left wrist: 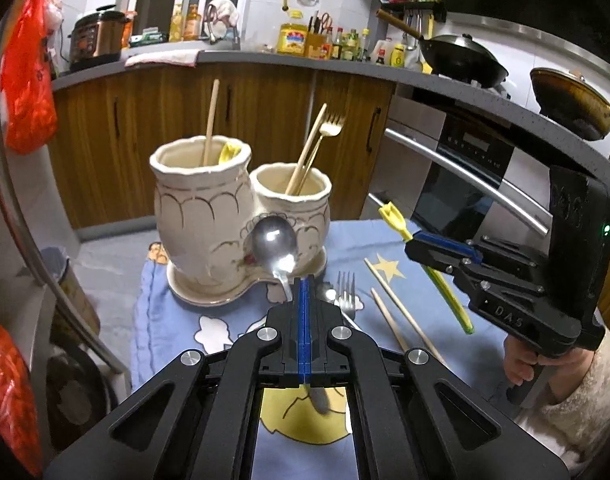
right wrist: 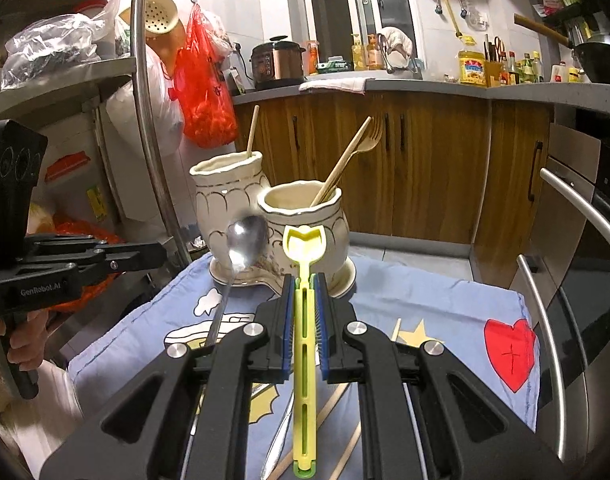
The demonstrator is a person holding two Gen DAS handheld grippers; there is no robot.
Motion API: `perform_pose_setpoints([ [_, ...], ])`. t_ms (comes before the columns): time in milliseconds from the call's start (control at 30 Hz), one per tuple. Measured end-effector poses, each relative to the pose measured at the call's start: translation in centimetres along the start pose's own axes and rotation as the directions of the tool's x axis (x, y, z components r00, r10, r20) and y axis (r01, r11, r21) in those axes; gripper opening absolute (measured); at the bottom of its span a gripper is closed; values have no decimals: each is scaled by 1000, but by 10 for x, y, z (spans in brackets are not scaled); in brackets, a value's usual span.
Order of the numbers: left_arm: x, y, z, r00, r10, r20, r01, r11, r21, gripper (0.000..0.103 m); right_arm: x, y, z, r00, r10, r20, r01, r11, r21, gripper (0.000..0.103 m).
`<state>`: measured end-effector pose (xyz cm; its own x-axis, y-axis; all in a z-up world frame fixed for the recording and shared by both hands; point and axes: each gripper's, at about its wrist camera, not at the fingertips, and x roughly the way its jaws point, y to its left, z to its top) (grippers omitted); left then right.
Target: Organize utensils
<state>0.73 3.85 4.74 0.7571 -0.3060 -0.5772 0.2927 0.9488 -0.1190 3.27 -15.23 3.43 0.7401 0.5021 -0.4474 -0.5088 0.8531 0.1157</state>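
Note:
My left gripper [left wrist: 304, 280] is shut on a steel spoon [left wrist: 274, 240], held bowl-up in front of the cream double-pot holder [left wrist: 209, 216]. The spoon also shows in the right wrist view [right wrist: 245, 240]. My right gripper [right wrist: 305, 280] is shut on a yellow-green plastic utensil [right wrist: 305, 248], held above the cloth, near the right pot [right wrist: 305, 208]. The right gripper also shows in the left wrist view [left wrist: 415, 244]. The left pot holds a chopstick [left wrist: 211, 120] and a yellow piece. The right pot holds a chopstick and a gold fork [left wrist: 331, 124].
A steel fork [left wrist: 346, 292] and two wooden chopsticks [left wrist: 393, 300] lie on the blue cartoon cloth [left wrist: 185, 320]. An oven [left wrist: 461, 184] stands at the right. A metal rack with red bags [right wrist: 205, 92] stands at the left. Wooden cabinets are behind.

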Motion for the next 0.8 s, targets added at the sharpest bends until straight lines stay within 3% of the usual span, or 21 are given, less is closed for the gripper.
perform_pose_setpoints([
  [133,13,3,-2,999,13,-43,-14,1000,-4,0,-1,0,0,1000,-3,-2,3,1000,4,10],
  [300,39,10,-10,988,8,-154,-12,1000,-21,0,0,-3,-2,1000,-8,-19,8,1000,9,10],
  [367,47,11,-14,982,11,-188,-15,1000,-20,7,0,-5,-2,1000,-7,-20,7,1000,11,10],
  [433,55,11,-17,975,10,-221,-16,1000,-25,32,-1,-5,-2,1000,-7,-23,8,1000,14,10],
  [467,61,11,-19,970,1,-244,-11,999,-37,36,0,-6,-2,1000,-6,-26,6,1000,16,10],
  [633,86,4,-31,943,22,-333,-33,999,-27,36,-1,-8,-3,1000,-7,-30,7,1000,21,10],
  [800,106,-1,-37,924,98,-371,-98,995,19,33,-3,-8,-4,999,-8,-31,9,1000,15,10],
])
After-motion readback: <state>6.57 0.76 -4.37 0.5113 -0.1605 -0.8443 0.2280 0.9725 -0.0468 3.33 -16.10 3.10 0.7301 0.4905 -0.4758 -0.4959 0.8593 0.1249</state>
